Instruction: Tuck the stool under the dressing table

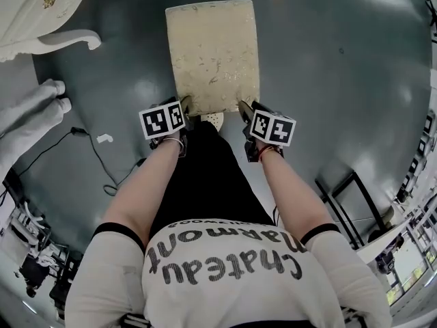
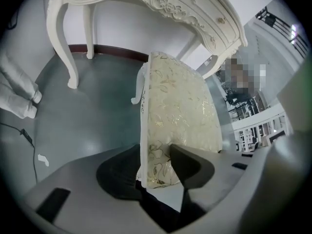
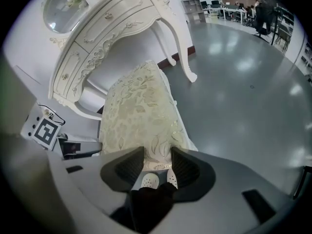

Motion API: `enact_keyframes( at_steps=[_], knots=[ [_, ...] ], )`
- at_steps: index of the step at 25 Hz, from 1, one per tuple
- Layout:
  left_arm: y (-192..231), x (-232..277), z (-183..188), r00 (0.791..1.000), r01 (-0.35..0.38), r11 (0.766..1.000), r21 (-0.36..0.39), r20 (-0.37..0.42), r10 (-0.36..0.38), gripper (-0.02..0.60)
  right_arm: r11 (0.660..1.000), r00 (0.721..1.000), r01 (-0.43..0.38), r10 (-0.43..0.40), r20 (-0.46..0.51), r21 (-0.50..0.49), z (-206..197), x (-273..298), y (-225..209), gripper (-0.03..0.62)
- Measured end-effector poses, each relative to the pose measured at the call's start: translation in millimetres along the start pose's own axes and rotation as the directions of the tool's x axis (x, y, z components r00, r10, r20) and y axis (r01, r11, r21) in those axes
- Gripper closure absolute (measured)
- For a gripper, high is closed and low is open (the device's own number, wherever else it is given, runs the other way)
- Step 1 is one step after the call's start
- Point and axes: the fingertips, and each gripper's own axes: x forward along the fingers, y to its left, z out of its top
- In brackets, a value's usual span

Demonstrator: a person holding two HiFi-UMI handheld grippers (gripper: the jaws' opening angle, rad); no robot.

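Arms fwd; L gripper, R gripper clamp stool corners.

An open office hall: glossy grey floor, distant desks and office chairs behind a white dressing table.

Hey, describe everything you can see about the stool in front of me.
The stool has a rectangular padded seat in cream fabric with a pale gold leaf pattern, and a white curved leg. It stands upright on the grey floor in front of the dressing table, not yet under it. The left gripper and right gripper clamp its near edge.
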Motion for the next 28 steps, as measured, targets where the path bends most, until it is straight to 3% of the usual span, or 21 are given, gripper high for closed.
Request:
enact_keyframes(
  at_steps=[3,6,10,18,24,28],
  knots=[
    [-1.3,-1.6,-4.7,1.0,0.0,0.999,-0.055,0.023,0.001,0.371,1.0,1.0,-0.021,0.02,-0.014,-0.007,-1.4,-1.0,-1.2,0.402],
    [-6.4,-2.2,-5.6,0.999,-0.005,0.998,-0.057,0.052,0.008,0.426,0.999,0.999,-0.049,0.048,-0.018,-0.022,-2.4,-1.2,-2.0,0.406],
    [-8.7,-5.7,-4.5,0.994,0.017,0.997,-0.078,0.109,-0.008,0.428,0.998,0.999,-0.041,0.041,-0.004,-0.039,-0.8,-2.9,-2.1,0.41],
    [-6.9,-4.2,-4.6,0.988,0.056,0.998,-0.035,0.147,-0.05,0.428,0.997,0.999,-0.014,0.018,0.051,-0.08,-0.5,-4.0,0.3,0.41],
    [0.7,2.6,1.0,0.994,0.046,0.999,-0.015,0.101,-0.044,0.425,0.995,0.999,0.011,-0.006,0.051,-0.098,-0.1,4.0,4.6,0.411],
    [-0.4,2.8,1.4,0.995,0.066,0.996,-0.058,0.075,-0.062,0.422,0.995,0.998,0.037,-0.033,0.046,-0.094,1.0,3.1,3.9,0.413]
  ],
)
